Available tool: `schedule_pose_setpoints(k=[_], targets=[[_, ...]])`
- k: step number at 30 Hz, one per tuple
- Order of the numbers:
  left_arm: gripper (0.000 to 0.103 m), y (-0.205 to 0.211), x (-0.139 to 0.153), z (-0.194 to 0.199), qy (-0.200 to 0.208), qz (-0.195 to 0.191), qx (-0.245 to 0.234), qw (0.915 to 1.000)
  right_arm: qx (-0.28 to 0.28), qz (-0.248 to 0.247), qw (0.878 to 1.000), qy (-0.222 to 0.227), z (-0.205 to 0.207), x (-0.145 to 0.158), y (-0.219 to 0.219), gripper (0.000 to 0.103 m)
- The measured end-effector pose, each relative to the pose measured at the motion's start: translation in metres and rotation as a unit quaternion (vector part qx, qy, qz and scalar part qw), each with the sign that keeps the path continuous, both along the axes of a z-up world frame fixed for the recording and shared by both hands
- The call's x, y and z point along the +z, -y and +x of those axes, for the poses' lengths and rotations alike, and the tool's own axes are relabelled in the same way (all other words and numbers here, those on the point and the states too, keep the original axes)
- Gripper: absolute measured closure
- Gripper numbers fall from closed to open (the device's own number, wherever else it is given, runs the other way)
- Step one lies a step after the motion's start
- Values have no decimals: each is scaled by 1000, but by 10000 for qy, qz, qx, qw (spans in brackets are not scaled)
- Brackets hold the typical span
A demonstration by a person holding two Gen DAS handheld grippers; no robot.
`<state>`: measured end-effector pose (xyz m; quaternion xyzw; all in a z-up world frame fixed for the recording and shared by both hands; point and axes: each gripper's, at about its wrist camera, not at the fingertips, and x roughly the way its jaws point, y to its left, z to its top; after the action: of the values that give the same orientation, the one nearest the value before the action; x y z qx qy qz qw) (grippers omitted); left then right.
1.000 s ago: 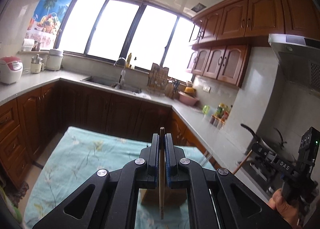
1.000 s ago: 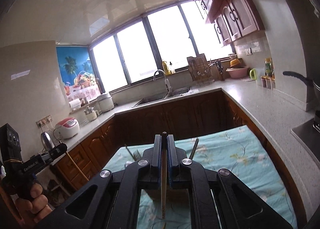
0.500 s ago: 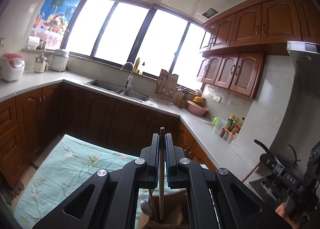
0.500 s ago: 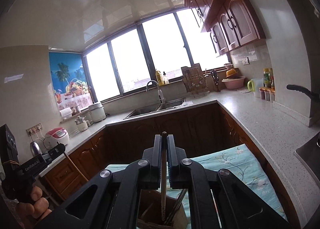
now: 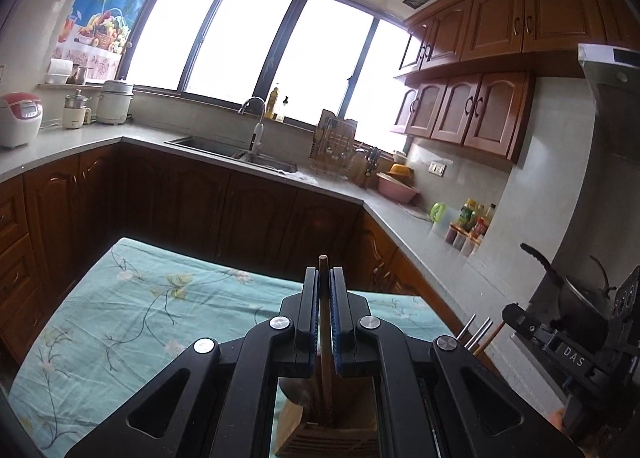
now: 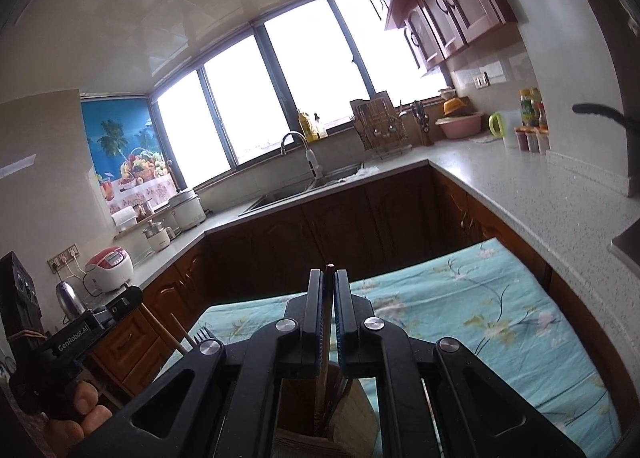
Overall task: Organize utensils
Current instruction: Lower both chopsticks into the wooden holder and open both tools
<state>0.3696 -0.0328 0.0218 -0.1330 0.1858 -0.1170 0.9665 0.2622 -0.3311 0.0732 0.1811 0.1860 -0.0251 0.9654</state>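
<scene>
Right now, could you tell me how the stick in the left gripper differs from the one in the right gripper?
The left gripper holds a lighter brown wooden stick; the right gripper holds a darker stick. The left stick has a blunt, flat top, whereas the right stick's top looks narrower. Both stand upright, pinched between shut fingers, with their lower ends reaching down into the wooden utensil holder.

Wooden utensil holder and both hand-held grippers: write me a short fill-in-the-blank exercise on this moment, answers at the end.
1. The left hand-held gripper is shut on a thin ____ stick.
2. Under both grippers stands a wooden utensil holder on a floral ____.
3. The right hand-held gripper holds its own stick pointing down into the ____.
4. On the counter behind, the faucet stands over the ____.

Answers: wooden; cloth; holder; sink
</scene>
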Motion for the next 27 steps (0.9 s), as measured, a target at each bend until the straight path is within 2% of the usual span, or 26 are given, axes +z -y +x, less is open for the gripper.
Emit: schedule_pose_setpoints(k=[9, 13, 23, 27], targets=[[99, -1, -8, -2, -299, 249, -103, 9992, 43, 82, 9997, -232, 5, -24, -3, 98], [98, 0, -3, -7, -238, 400, -96, 9989, 22, 111, 9996, -247, 4, -25, -1, 98], [98, -2, 0, -8, -309, 379, -152, 9987, 8, 167, 9994, -305, 5, -28, 2, 97], [98, -4, -2, -8, -332, 366, -171, 9986, 18, 182, 9992, -357, 6, -31, 3, 93]])
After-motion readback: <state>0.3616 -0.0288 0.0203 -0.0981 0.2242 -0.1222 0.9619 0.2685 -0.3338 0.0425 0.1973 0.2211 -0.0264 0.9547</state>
